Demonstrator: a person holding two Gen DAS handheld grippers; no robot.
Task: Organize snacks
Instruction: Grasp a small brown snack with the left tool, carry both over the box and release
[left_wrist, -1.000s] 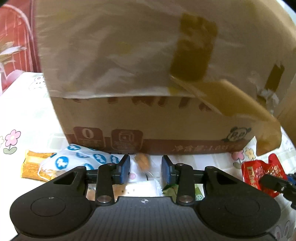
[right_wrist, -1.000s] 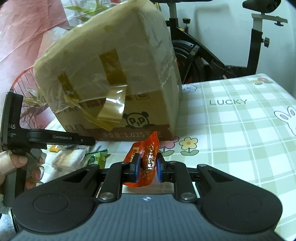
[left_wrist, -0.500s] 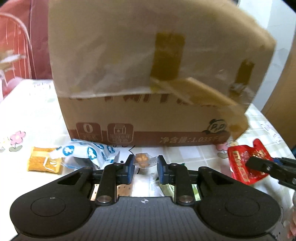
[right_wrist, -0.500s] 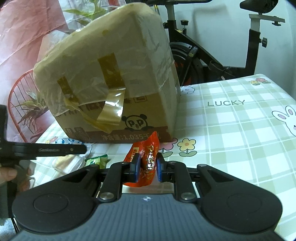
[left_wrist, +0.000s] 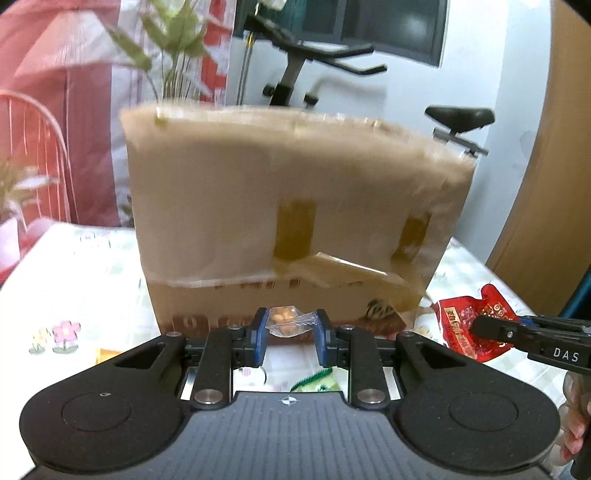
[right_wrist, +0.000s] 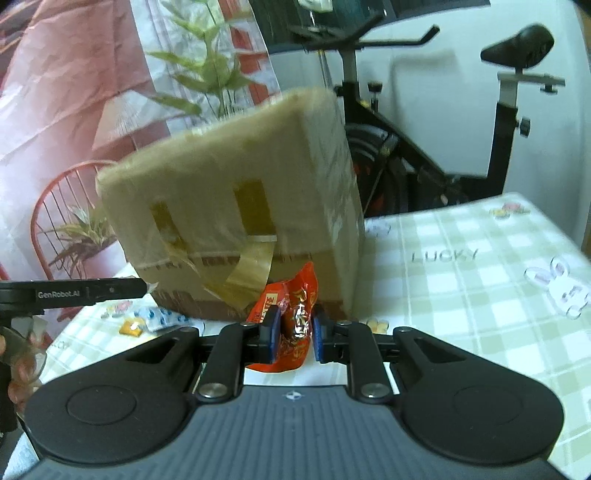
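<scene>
My left gripper (left_wrist: 290, 325) is shut on a small clear packet of orange snack pieces (left_wrist: 286, 320), lifted off the table in front of a tall cardboard box (left_wrist: 295, 221). In the right wrist view my right gripper (right_wrist: 294, 328) is shut on a red foil snack packet (right_wrist: 295, 314), also raised before the cardboard box (right_wrist: 236, 229). The same red packet (left_wrist: 467, 325) and the right gripper's finger show at the right of the left wrist view. The left gripper's arm (right_wrist: 74, 293) reaches in from the left of the right wrist view.
Loose snacks lie on the checked tablecloth (right_wrist: 461, 295): a blue-and-white packet (right_wrist: 162, 317), an orange one (right_wrist: 133, 326) and a green-edged one (left_wrist: 317, 382). An exercise bike (right_wrist: 424, 155), a red chair (right_wrist: 62, 206) and plants stand behind the table.
The left gripper closed on the clear packet and lifted it from the table. The right gripper rose a little with the red packet. The box's top edge has come into view.
</scene>
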